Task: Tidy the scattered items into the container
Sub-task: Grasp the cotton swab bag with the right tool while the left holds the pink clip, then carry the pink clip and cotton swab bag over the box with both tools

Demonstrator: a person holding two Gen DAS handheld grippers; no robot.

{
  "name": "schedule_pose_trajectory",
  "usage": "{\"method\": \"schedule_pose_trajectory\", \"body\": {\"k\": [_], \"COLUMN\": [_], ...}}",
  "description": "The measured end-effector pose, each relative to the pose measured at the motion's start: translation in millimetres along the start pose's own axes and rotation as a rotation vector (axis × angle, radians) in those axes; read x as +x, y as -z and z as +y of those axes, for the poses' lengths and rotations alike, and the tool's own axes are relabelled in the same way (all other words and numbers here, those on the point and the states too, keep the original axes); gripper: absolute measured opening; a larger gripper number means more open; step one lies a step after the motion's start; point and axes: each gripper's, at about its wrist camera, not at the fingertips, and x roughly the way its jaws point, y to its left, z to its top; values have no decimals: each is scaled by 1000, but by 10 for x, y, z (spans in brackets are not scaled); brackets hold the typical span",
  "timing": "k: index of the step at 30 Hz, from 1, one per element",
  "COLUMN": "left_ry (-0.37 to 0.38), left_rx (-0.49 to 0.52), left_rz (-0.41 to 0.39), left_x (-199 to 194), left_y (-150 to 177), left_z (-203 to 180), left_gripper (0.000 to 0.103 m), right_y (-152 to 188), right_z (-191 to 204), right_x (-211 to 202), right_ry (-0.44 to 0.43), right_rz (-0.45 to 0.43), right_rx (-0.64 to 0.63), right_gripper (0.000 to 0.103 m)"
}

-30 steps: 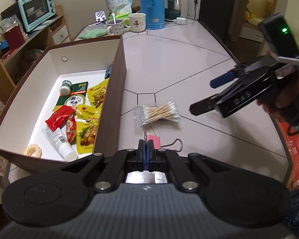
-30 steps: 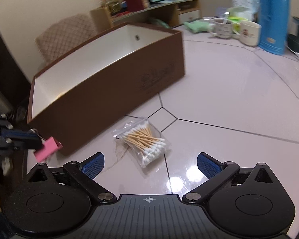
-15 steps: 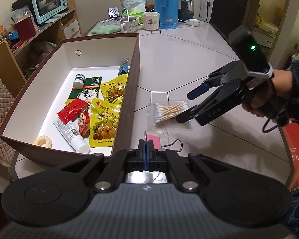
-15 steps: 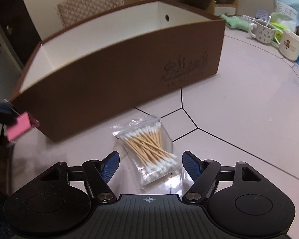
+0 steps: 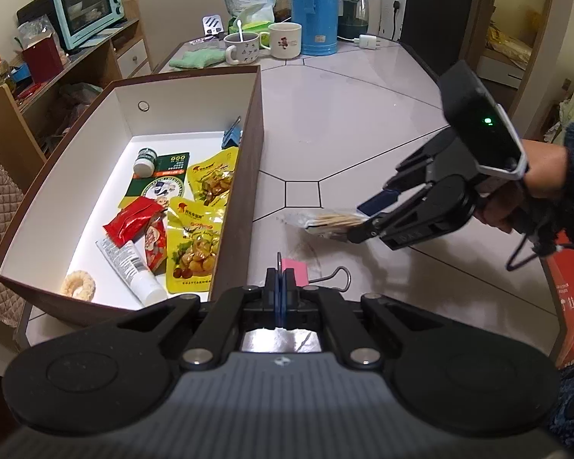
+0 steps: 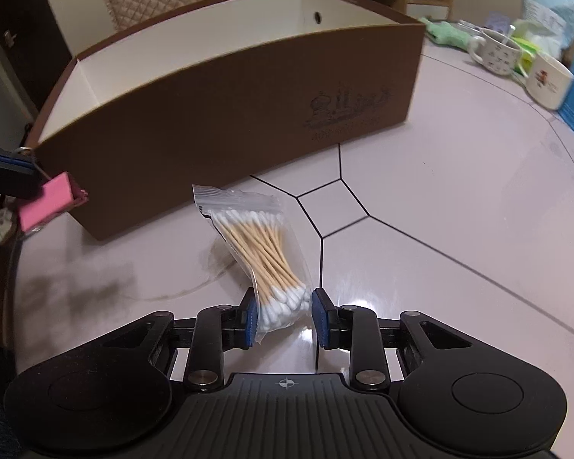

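Here, right gripper tilted downward, jaws just closing around cotton swab bag, left gripper clamping pink binder clip.

One box on the table. Inside it: two yellow snack packs, two red packets, one tube, one small bottle, one green card, one ring-shaped biscuit and one blue clip, perhaps more beneath. Outside: one bag of swabs, one pink clip, two mugs, one flask.
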Motion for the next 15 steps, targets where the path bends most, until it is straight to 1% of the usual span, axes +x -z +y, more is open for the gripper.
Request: {"method": "schedule_pose_trajectory", "body": {"k": [5, 11, 15], "left_ry": [12, 23, 27], "left_rx": [15, 39, 57], "left_rz": [-21, -68, -101], "left_x": [-31, -143, -220], "left_y": [-32, -103, -158], "left_z": [-52, -77, -59], "left_gripper": [0, 0, 0], "right_y": [35, 8, 34], "right_z": [-2, 59, 228], "right_x": [-244, -530, -718], "right_ry": [19, 60, 82], "right_rz": [-22, -77, -110], "right_rx": [53, 81, 93], "right_gripper": [29, 29, 29]}}
